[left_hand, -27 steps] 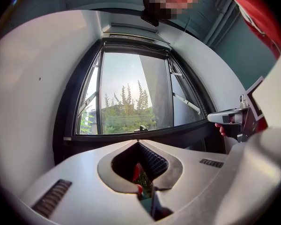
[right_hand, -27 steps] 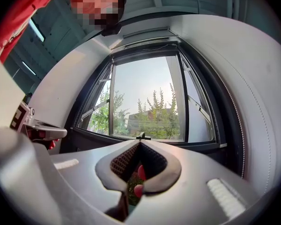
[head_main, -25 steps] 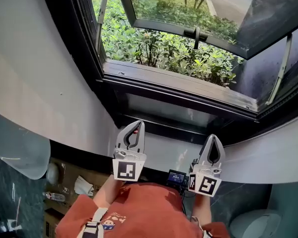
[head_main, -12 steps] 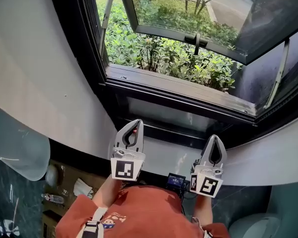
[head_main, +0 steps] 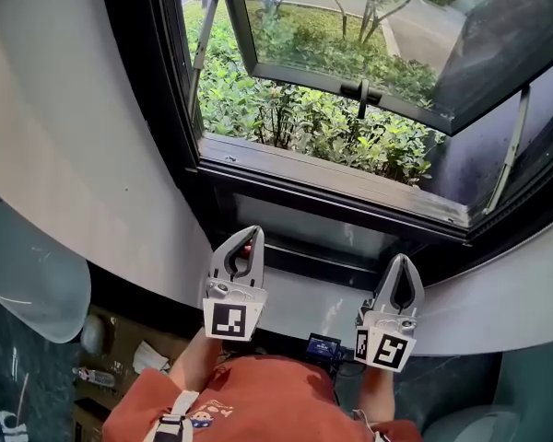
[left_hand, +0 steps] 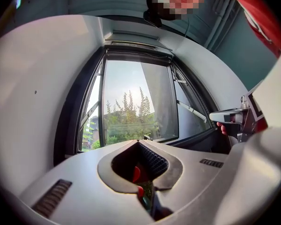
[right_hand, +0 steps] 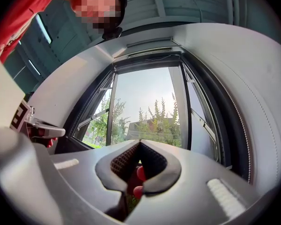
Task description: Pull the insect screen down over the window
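1. The left gripper (head_main: 250,233) and right gripper (head_main: 401,259) each had their jaws together, holding nothing.
2. Both pointed toward the window (head_main: 324,175), whose sash was swung outward over shrubs (head_main: 304,122).
3. The insect screen's bar (left_hand: 136,45) sat along the frame's top.

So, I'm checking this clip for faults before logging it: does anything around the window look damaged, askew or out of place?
Nothing stands out. The black-framed glass window sash is propped open outward on its metal stays, and the left hand-held gripper and right hand-held gripper are shut, empty.
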`<state>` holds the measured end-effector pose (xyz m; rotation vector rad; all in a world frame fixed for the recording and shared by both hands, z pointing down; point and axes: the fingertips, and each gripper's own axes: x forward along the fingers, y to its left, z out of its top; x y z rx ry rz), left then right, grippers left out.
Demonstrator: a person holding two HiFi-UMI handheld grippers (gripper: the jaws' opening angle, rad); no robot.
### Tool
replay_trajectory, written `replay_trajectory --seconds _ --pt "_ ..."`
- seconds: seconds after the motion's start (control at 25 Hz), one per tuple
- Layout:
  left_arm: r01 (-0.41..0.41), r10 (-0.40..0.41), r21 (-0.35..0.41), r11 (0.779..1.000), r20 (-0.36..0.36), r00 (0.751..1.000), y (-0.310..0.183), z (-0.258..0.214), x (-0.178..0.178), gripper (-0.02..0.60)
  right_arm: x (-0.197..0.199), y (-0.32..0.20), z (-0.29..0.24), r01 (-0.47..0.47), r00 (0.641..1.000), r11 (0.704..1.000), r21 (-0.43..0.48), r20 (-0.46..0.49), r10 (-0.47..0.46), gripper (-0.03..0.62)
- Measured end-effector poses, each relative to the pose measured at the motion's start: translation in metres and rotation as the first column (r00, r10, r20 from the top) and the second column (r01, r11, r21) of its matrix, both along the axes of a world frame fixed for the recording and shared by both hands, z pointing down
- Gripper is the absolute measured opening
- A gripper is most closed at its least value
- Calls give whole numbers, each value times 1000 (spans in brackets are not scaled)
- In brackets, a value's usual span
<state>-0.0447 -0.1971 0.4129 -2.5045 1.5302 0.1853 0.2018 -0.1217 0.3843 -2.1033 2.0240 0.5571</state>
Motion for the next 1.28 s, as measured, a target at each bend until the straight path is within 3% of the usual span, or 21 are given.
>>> replay_trajectory --seconds 0.56,1.28 --pt "29 -26 123 992 -23 999 -16 -51 -8 5 5 -8 -55 6 998 991 135 -62 2 9" --pt "1 9 227 974 -43 999 -18 -105 1 5 1 -9 -119 25 990 960 280 -143 16 9"
